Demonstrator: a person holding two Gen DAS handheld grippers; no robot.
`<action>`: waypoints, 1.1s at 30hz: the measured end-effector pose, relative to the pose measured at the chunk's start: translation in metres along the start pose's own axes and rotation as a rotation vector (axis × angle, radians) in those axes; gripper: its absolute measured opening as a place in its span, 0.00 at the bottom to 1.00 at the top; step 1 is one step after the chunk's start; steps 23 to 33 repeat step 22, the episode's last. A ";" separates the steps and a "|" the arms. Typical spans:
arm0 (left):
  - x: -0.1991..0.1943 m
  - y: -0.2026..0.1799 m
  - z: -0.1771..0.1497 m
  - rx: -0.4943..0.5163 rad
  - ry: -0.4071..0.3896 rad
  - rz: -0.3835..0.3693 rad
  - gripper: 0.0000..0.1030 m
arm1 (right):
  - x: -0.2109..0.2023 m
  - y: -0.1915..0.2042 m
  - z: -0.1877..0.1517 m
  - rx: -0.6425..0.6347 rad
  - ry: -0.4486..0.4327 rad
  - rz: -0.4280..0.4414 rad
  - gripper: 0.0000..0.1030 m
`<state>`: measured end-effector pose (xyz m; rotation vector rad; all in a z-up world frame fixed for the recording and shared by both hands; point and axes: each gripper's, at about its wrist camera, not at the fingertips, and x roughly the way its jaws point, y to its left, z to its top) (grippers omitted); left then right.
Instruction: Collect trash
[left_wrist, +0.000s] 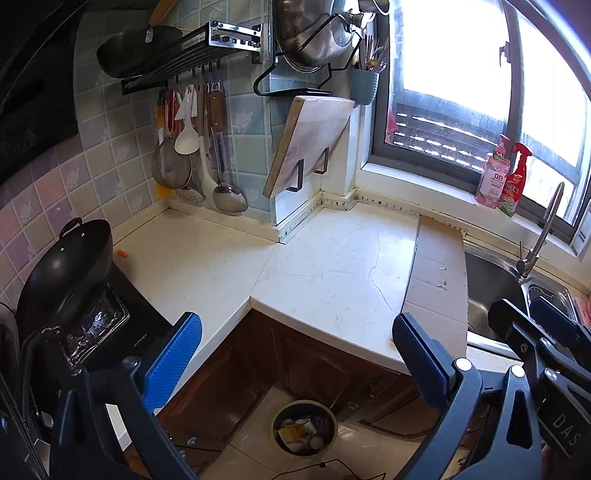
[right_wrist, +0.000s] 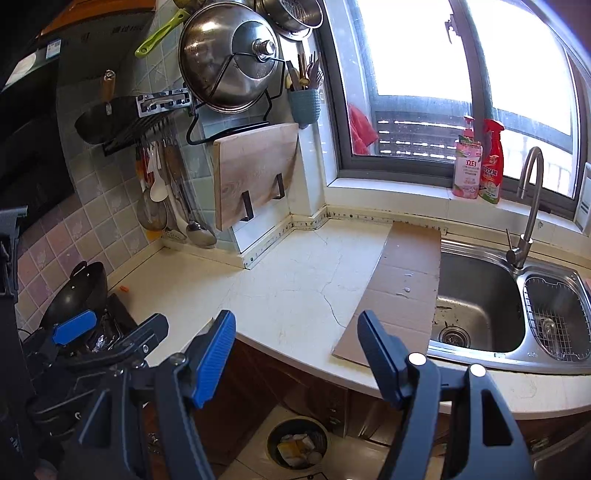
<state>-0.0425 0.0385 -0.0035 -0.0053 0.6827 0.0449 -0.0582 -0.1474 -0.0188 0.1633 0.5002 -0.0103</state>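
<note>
A round trash bin (left_wrist: 304, 428) with wrappers and scraps inside stands on the floor tiles below the counter's front edge; the right wrist view shows the bin (right_wrist: 297, 441) too. My left gripper (left_wrist: 297, 332) hangs open over that edge, nothing between its blue pads. My right gripper (right_wrist: 297, 330) is open as well and holds nothing. In the left wrist view the right gripper (left_wrist: 532, 314) shows at the right side. A small orange scrap (left_wrist: 121, 253) lies on the white countertop (left_wrist: 325, 266) by the stove; the right wrist view has the scrap (right_wrist: 124, 289) too.
A flat cardboard sheet (right_wrist: 399, 291) lies on the counter beside the steel sink (right_wrist: 476, 306) and tap (right_wrist: 526, 206). A black wok (left_wrist: 62, 273) sits on the stove at left. Utensils, a cutting board (left_wrist: 306, 144) and pot lids hang on the wall. Two bottles (right_wrist: 478, 162) stand on the sill.
</note>
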 end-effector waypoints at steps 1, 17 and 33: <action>0.000 0.000 0.000 -0.001 0.001 0.001 0.99 | 0.001 0.001 0.000 -0.001 0.001 0.000 0.67; 0.010 0.000 0.002 -0.016 0.035 0.030 0.99 | 0.014 0.002 0.004 -0.016 0.031 0.017 0.67; 0.013 -0.003 0.002 -0.024 0.047 0.043 0.99 | 0.020 -0.001 0.005 -0.021 0.044 0.030 0.67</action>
